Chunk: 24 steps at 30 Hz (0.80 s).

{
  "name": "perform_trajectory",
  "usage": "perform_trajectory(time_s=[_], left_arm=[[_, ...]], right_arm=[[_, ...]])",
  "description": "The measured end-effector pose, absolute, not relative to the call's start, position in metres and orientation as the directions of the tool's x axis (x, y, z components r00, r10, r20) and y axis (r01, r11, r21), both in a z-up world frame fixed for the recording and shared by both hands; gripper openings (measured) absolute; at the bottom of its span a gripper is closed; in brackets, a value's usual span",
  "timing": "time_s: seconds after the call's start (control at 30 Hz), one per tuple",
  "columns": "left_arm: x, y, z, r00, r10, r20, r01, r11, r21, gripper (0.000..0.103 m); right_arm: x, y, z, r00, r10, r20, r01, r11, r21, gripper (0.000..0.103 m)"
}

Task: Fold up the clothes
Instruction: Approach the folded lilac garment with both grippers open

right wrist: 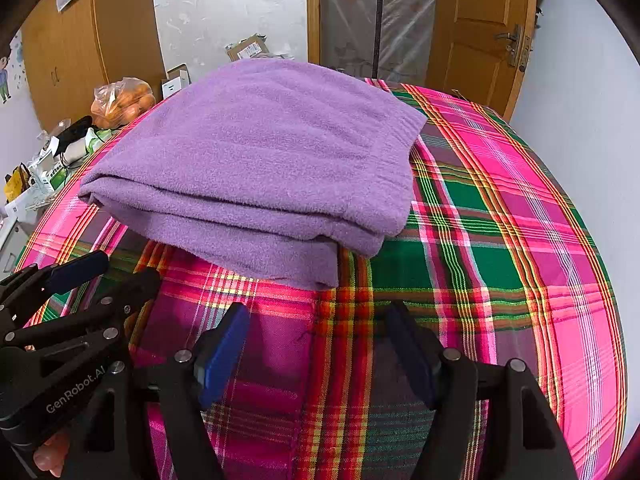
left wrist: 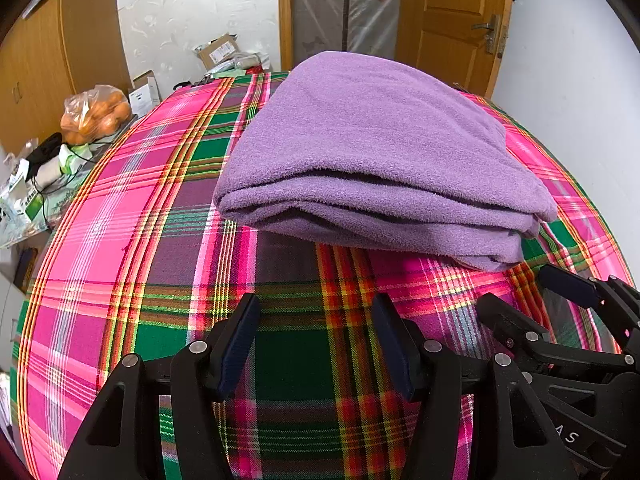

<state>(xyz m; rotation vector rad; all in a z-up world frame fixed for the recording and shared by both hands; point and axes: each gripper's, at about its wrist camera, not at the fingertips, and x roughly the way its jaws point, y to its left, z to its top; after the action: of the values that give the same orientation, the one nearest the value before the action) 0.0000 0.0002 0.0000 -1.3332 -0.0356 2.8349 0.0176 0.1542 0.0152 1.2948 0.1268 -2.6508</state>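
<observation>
Purple fleece point(left wrist: 372, 152) lying folded in stacked layers on plaid bed point(left wrist: 120, 208): soft, limp, light; pinch at layered near edge; left hand-held gripper point(left wrist: 316, 344) and right hand-held gripper point(right wrist: 320, 352) both wide, empty.

A folded purple fleece garment point(left wrist: 372, 160) is seen lying on a pink, green and red plaid cloth point(left wrist: 132, 208), its stacked layers facing the camera. The left gripper point(left wrist: 316, 312) is held above the cloth just short of the garment, its jaws apart and empty. The right gripper point(left wrist: 532, 292) is seen at lower right, also spread. A bag of oranges point(left wrist: 96, 114) is seen at far left.
</observation>
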Motion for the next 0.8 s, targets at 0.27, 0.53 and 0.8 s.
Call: perform_trajectory(time_s=[0.27,0.53,0.8], left_arm=[[0.001,0.003,0.001,-0.639,0.019,-0.769,0.002,-1.000,-0.026,0.060],[0.001,0.007,0.001,-0.637,0.012,-0.771,-0.012,-1.000,-0.006,0.061],[-0.003,0.000,0.011,-0.591,0.062,-0.804,-0.088,-0.996,-0.012,0.061]], right_arm=[[0.015,0.171,0.022,-0.596,-0.178,-0.783,0.224,-0.973,0.051,0.074],[0.013,0.188,0.028,-0.590,-0.225,-0.775,0.243,-0.965,0.095,0.072],[0.012,0.210,0.040,-0.604,-0.270,-0.750,0.264,-0.955,0.132,0.055]])
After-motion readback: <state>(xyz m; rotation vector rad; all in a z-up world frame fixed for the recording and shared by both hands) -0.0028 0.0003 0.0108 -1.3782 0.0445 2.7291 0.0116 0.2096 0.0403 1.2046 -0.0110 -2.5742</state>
